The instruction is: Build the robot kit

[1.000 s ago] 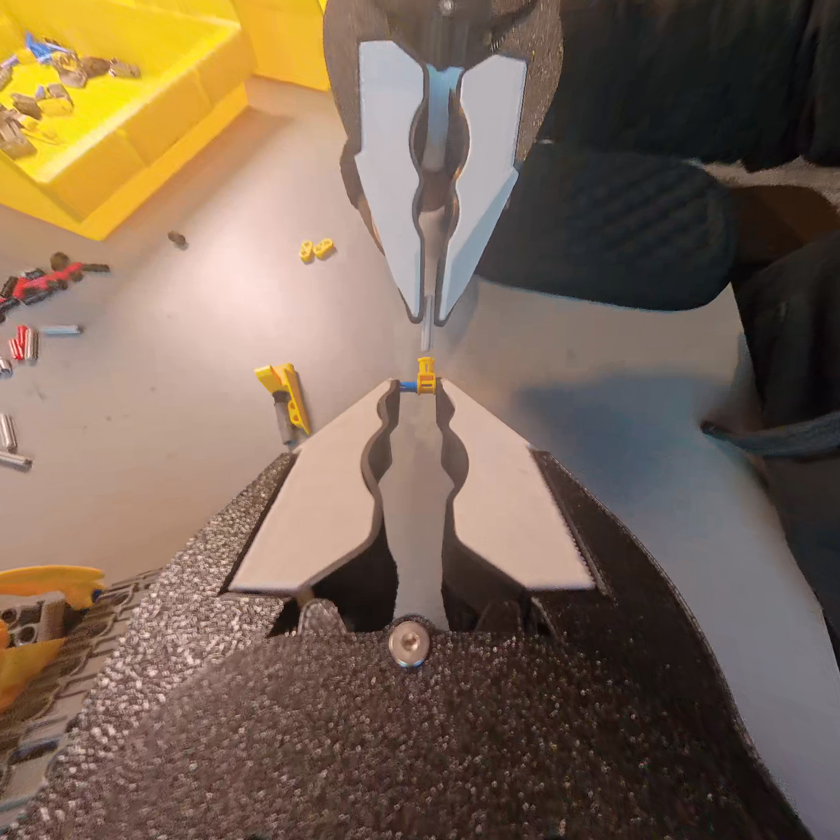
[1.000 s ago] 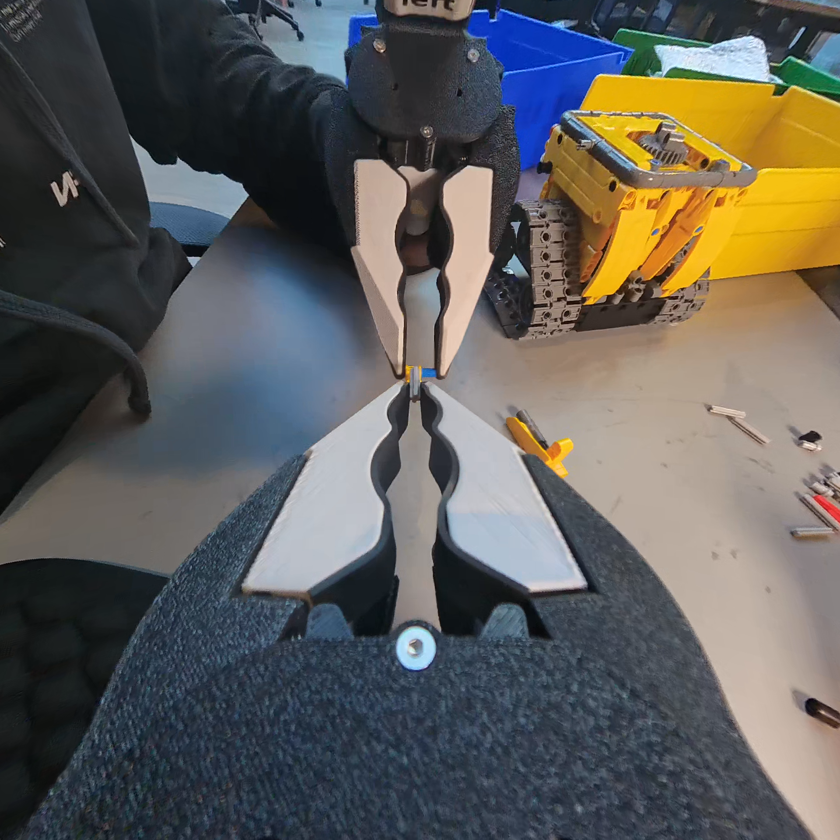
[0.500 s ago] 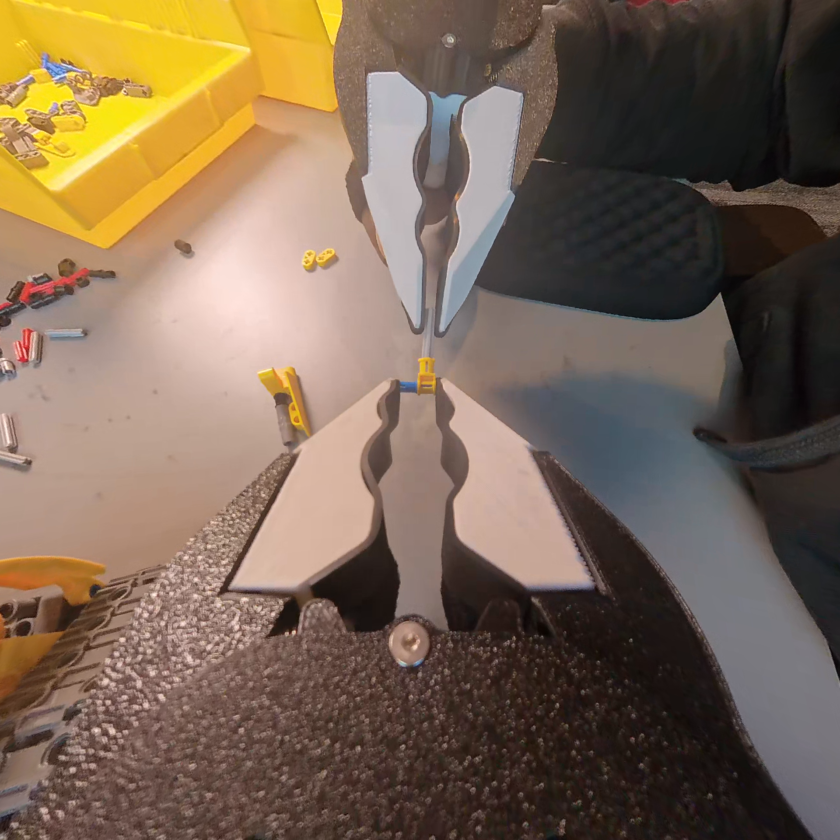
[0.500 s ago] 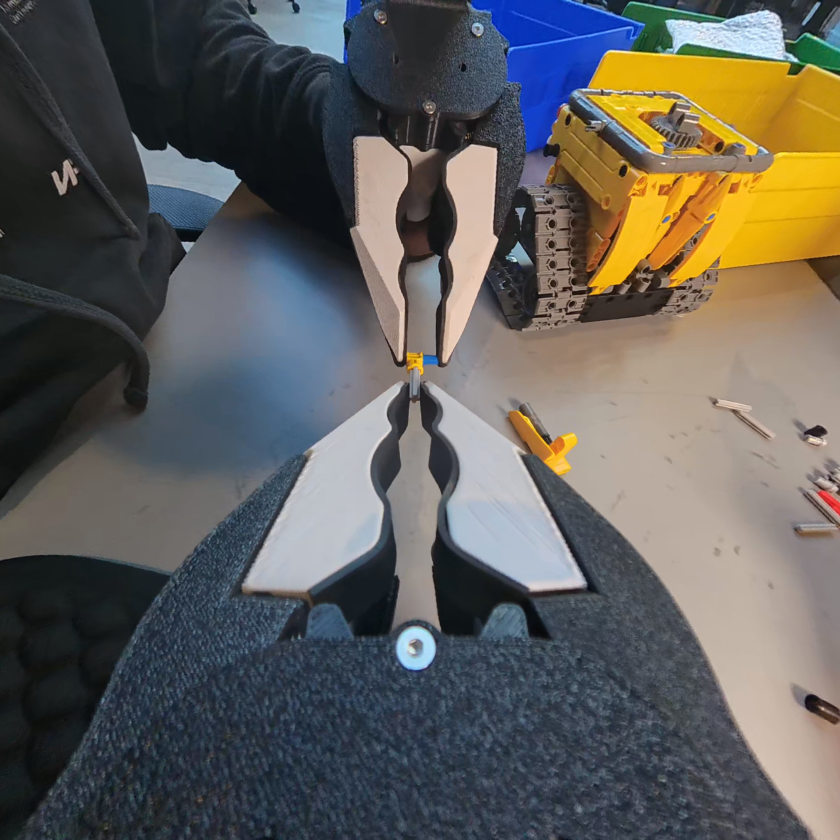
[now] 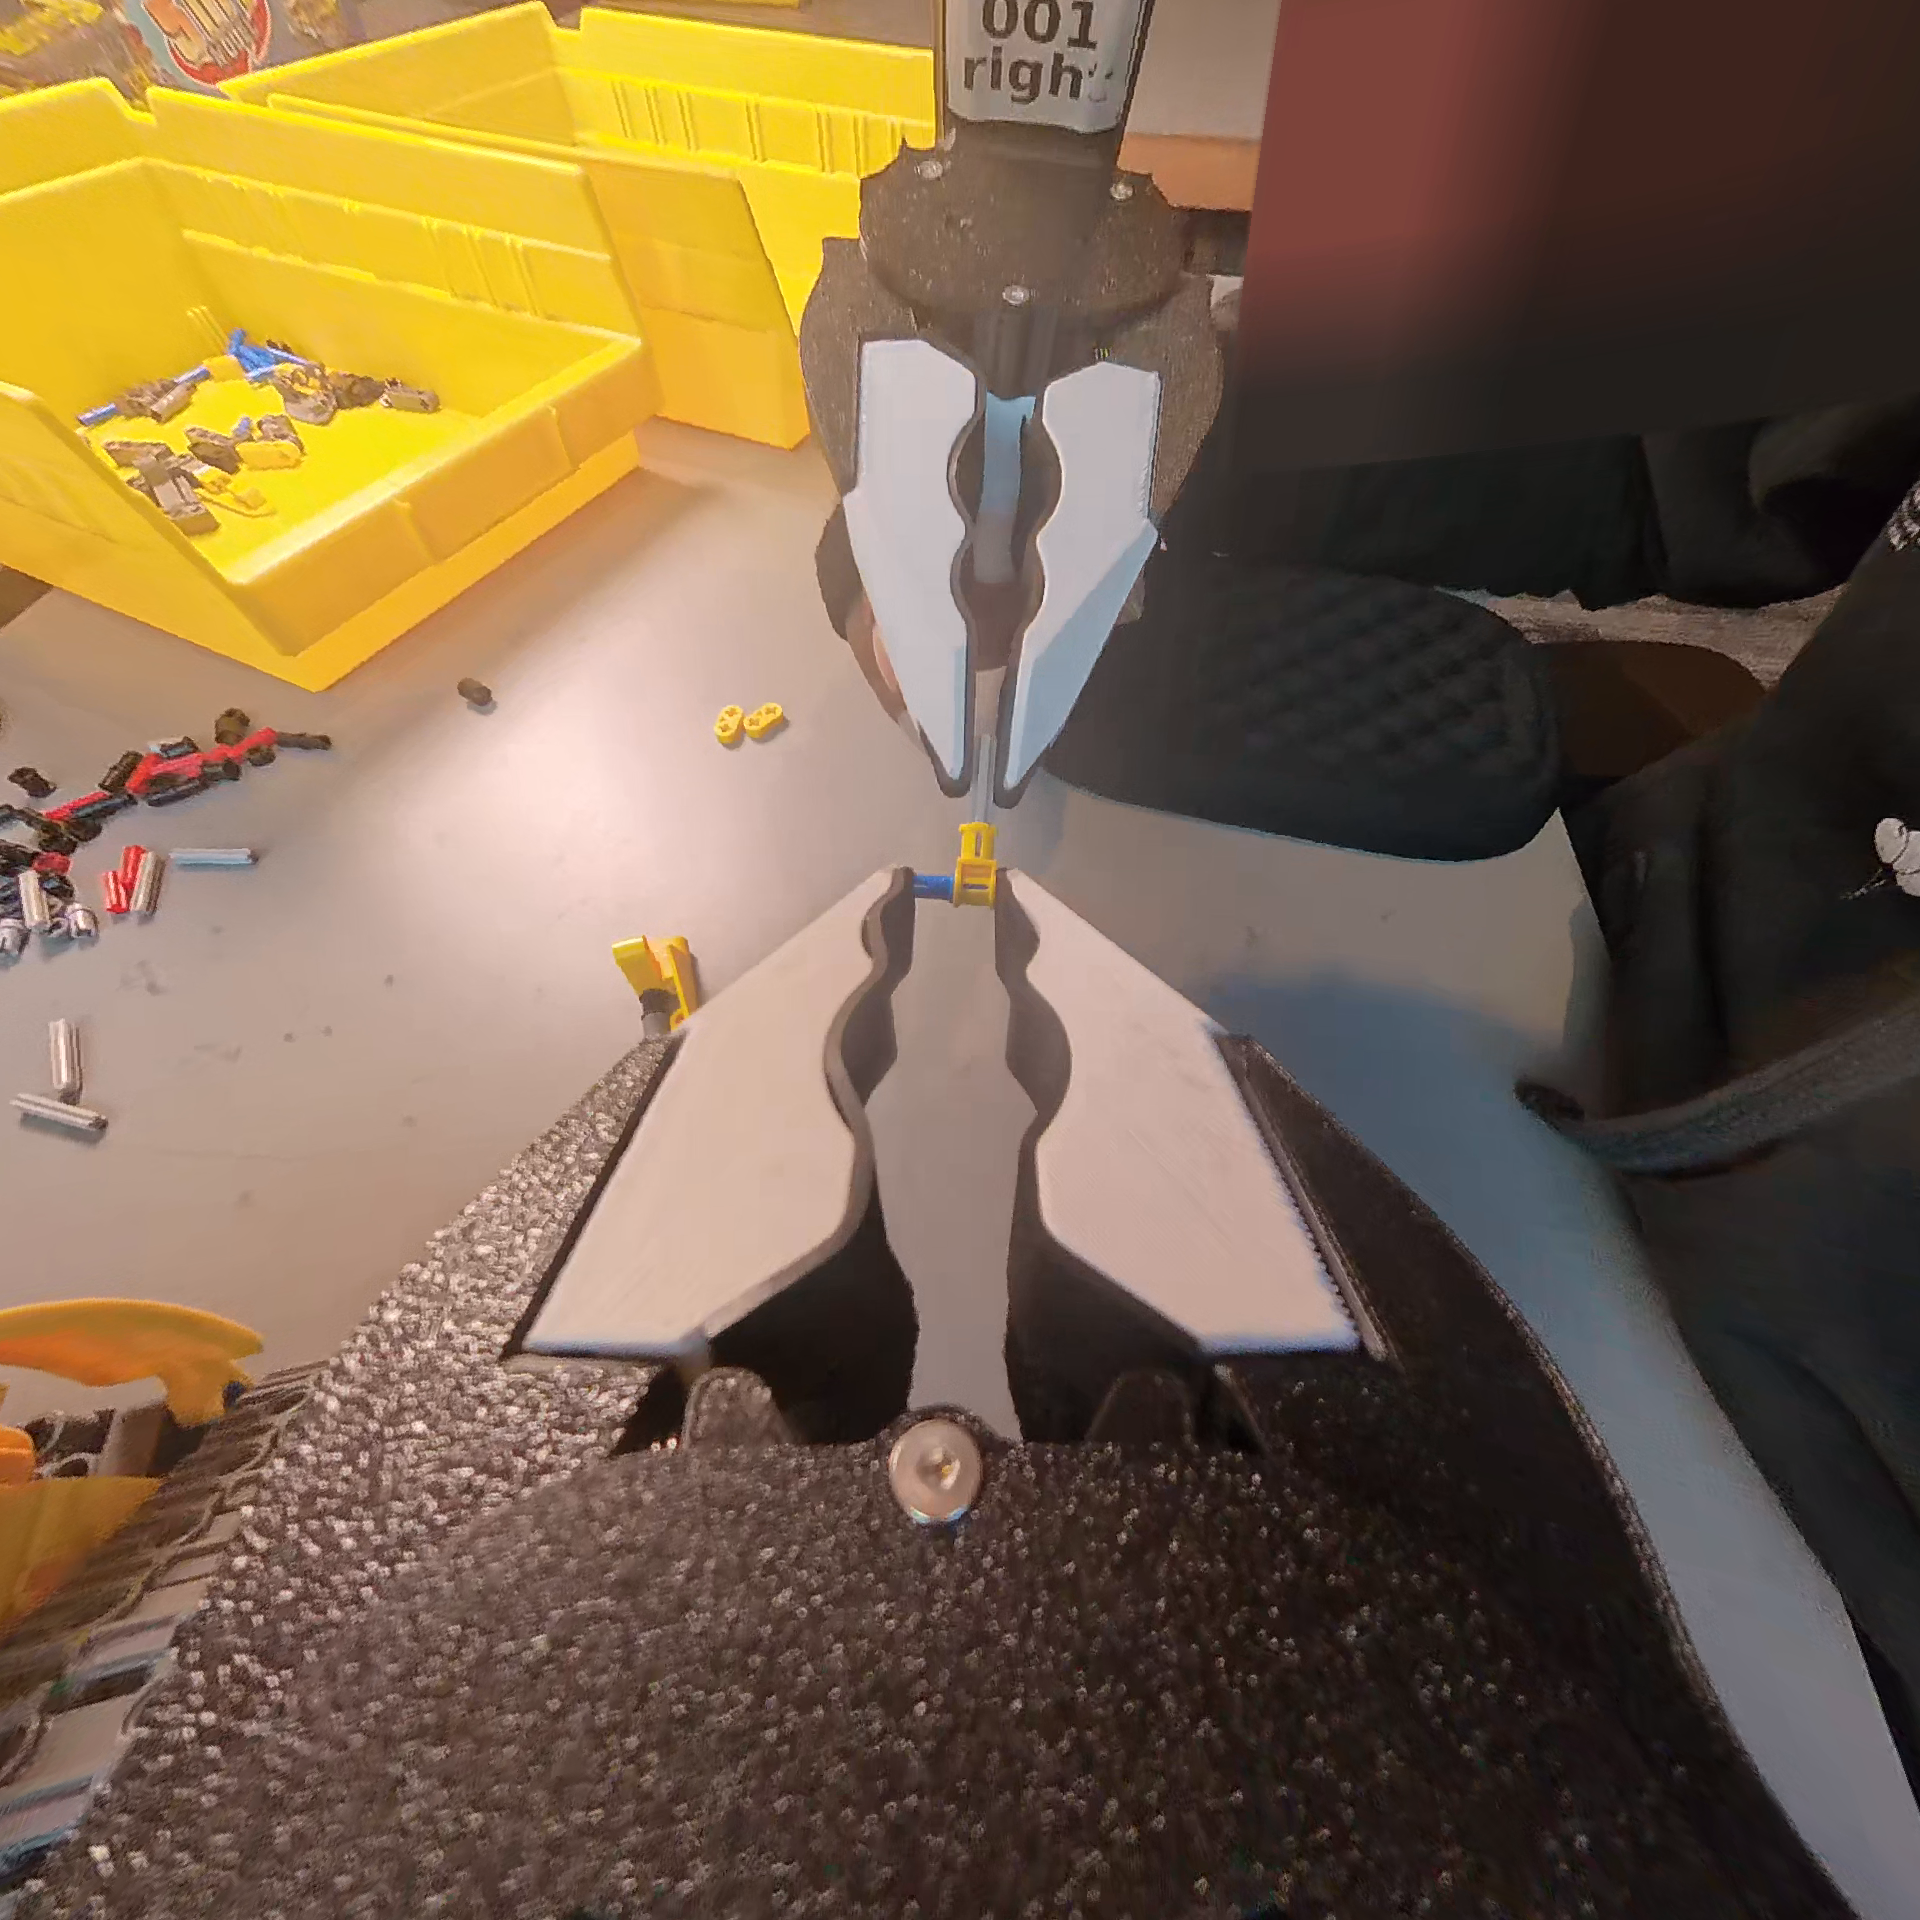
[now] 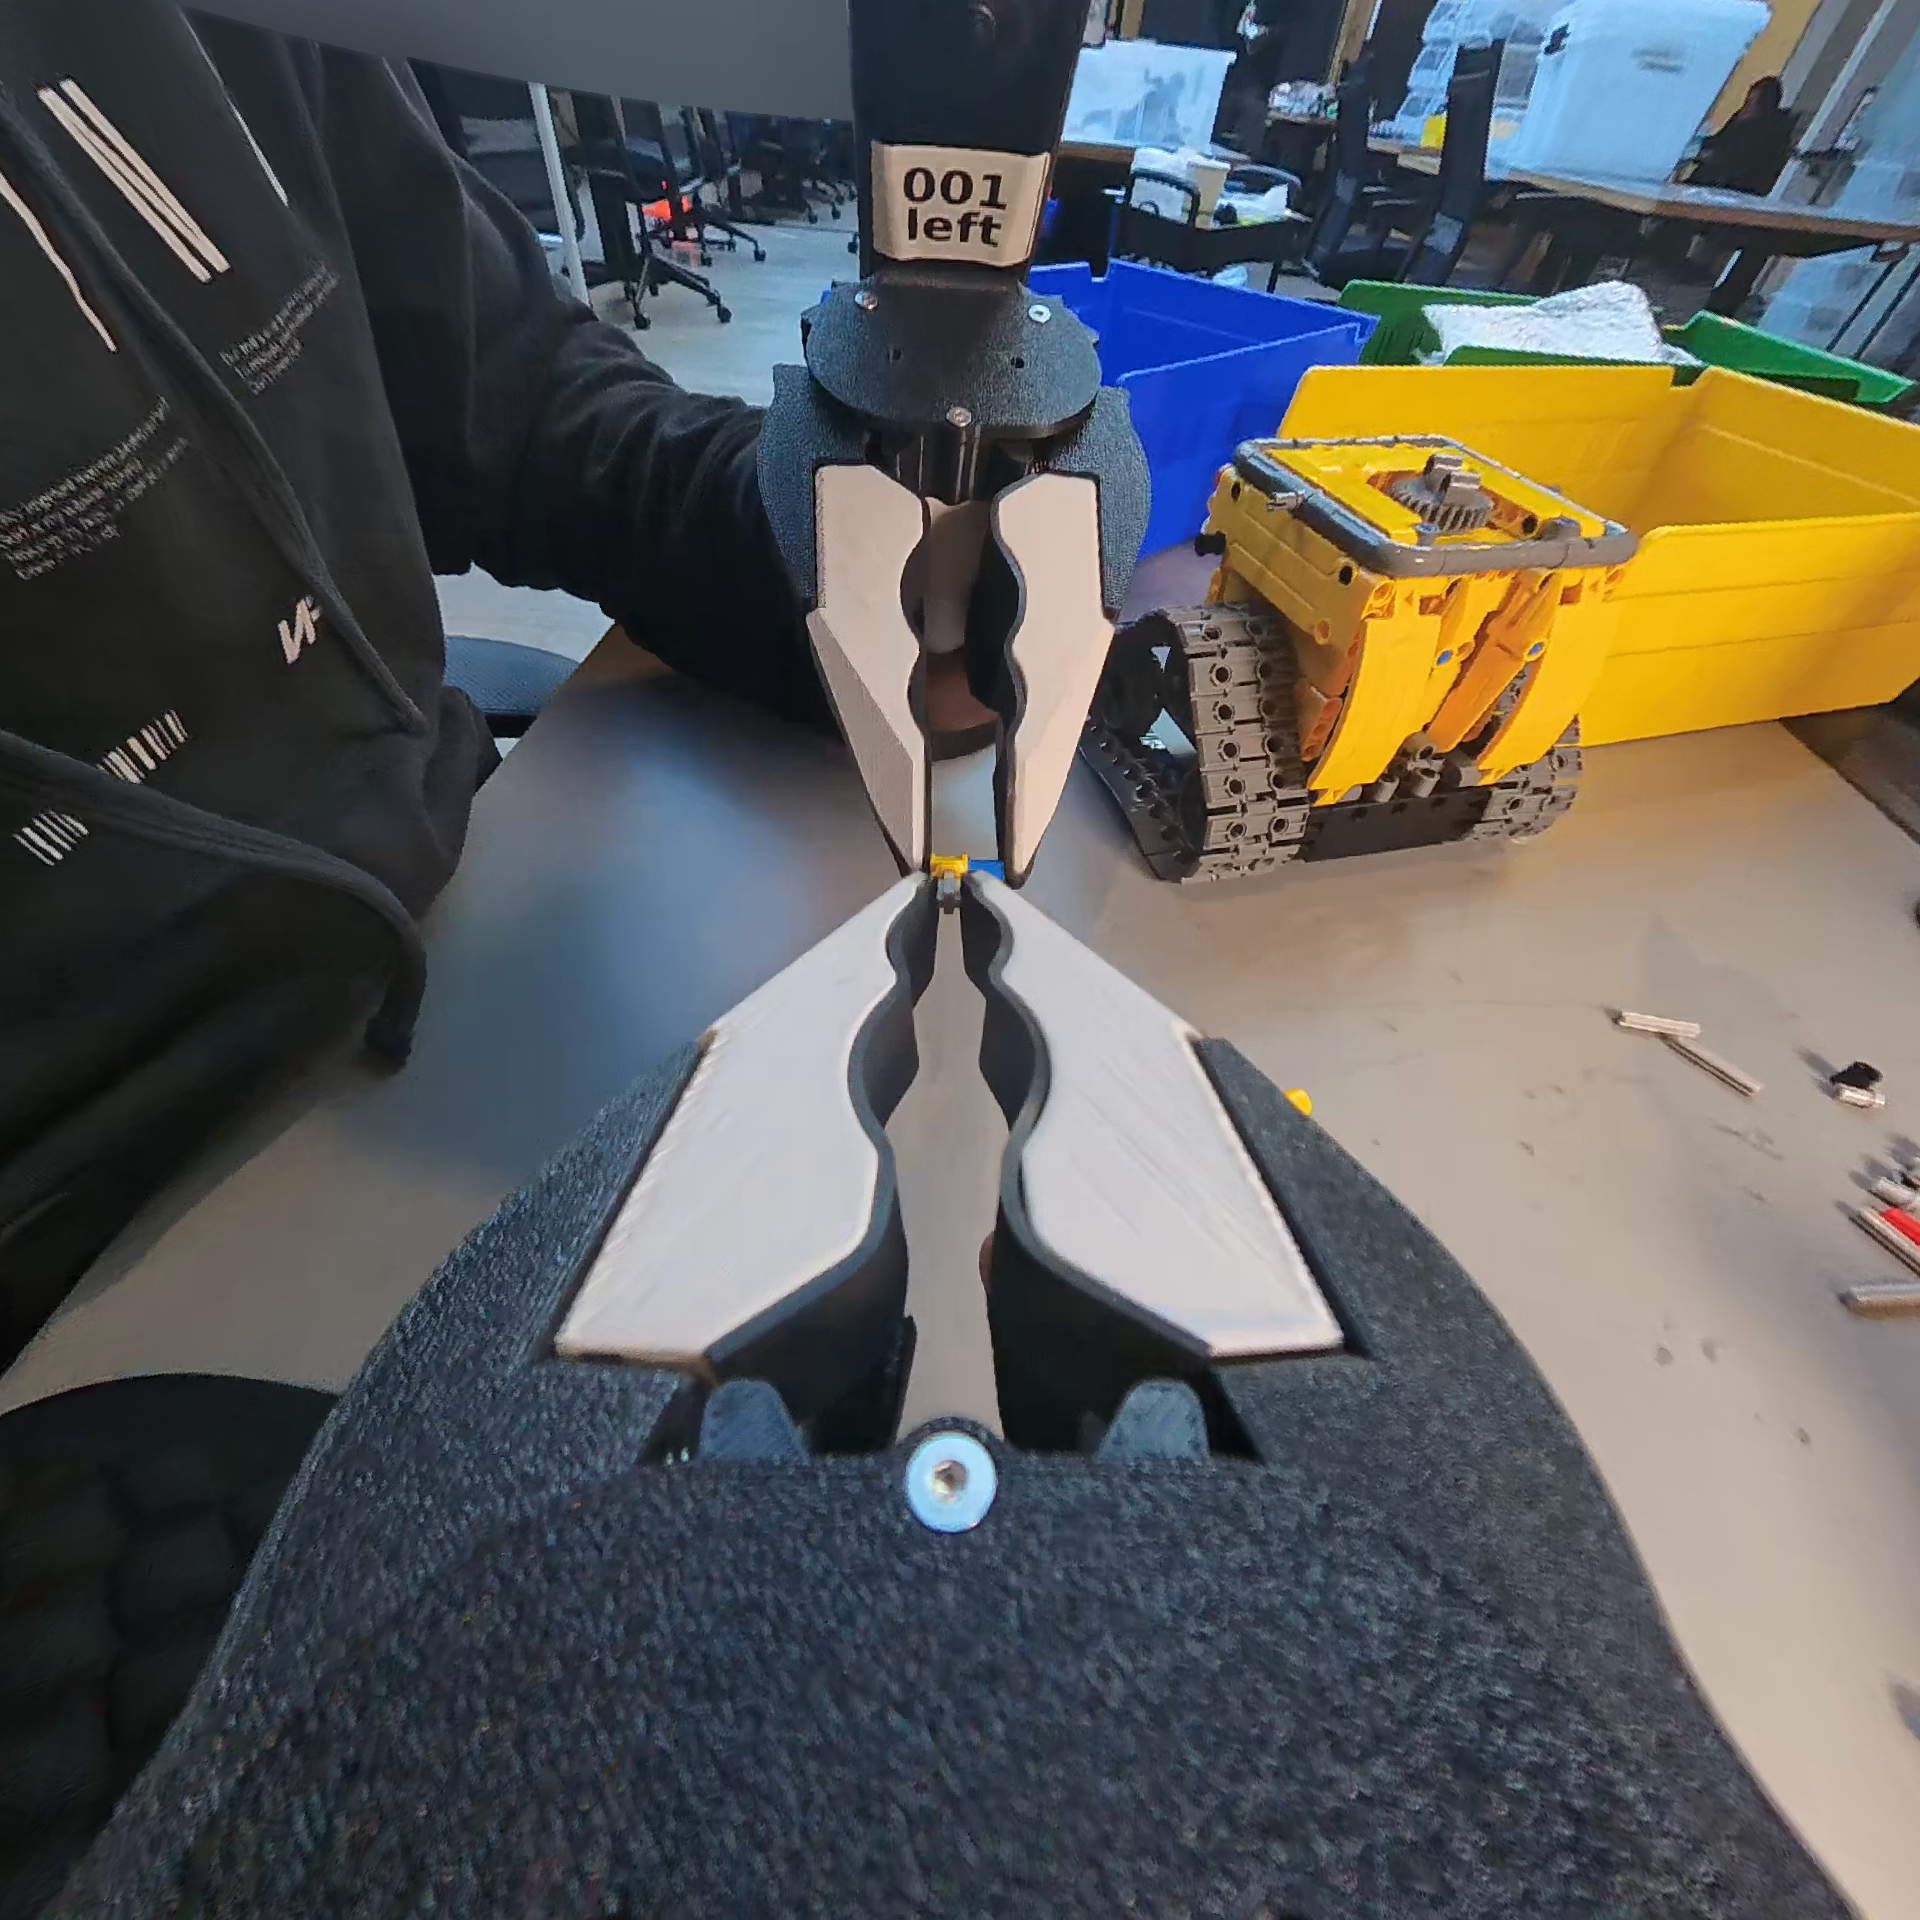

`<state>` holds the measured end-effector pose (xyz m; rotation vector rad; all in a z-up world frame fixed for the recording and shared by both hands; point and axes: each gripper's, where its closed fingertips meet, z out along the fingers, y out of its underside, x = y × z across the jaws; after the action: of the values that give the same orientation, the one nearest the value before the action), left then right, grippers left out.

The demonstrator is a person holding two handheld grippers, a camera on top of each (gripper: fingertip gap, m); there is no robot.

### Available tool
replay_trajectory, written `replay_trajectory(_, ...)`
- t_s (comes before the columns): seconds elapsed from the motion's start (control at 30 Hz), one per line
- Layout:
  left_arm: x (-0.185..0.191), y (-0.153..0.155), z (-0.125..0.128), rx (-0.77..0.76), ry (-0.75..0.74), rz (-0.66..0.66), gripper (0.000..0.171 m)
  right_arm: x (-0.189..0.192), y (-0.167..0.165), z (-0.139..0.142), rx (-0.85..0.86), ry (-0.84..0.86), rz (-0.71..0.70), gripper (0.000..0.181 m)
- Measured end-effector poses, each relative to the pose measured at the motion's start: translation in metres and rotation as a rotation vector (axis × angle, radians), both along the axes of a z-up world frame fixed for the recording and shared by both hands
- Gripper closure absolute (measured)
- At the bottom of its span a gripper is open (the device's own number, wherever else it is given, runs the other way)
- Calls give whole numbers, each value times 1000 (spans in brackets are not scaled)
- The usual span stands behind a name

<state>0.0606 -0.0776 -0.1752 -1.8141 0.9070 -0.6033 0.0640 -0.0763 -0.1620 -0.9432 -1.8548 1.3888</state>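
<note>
My left gripper [image 5: 953, 881] is shut on a small yellow connector [image 5: 975, 878] with a blue pin [image 5: 928, 885] sticking out of its side, held above the grey table [image 5: 416, 935]. My right gripper [image 5: 980, 795] faces it tip to tip and is shut on a thin grey axle [image 5: 983, 774]. The axle's end meets the top of the yellow connector. In the right wrist view my right gripper [image 6: 945, 885] pinches the axle [image 6: 948, 896], and the left gripper [image 6: 964, 868] opposite holds the yellow connector [image 6: 943, 864].
Yellow bins [image 5: 312, 582] with small parts stand at the far left. Loose red, black and grey pins [image 5: 125, 790] and a yellow piece [image 5: 655, 971] lie on the table. A yellow tracked model [image 6: 1382, 665] stands by yellow [image 6: 1766, 582], blue [image 6: 1195, 353] and green bins. A person in a black hoodie [image 6: 208, 520] sits close. My left and right fingertips are right by each other. My left gripper's tips are some 10 centimeters from the yellow piece [image 5: 655, 971].
Both grippers have lifted and tilted up a little. The grey axle has closed the small gap and now meets the yellow connector.
</note>
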Motion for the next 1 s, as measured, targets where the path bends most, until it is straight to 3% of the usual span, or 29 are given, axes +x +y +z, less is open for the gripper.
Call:
replay_trajectory(0.77,-6,6,-1,5,14,61,158,-8,6,-6,43,-20,-62,176)
replay_trajectory(0.83,-10,12,4,-24,-57,85,157,-14,15,2,87,45,-136,173)
replay_trajectory(0.9,-15,18,15,-60,-163,118,157,-18,20,15,158,129,-200,155)
replay_trajectory(1.0,-19,22,30,-145,-377,139,157,-24,19,27,323,223,-282,142)
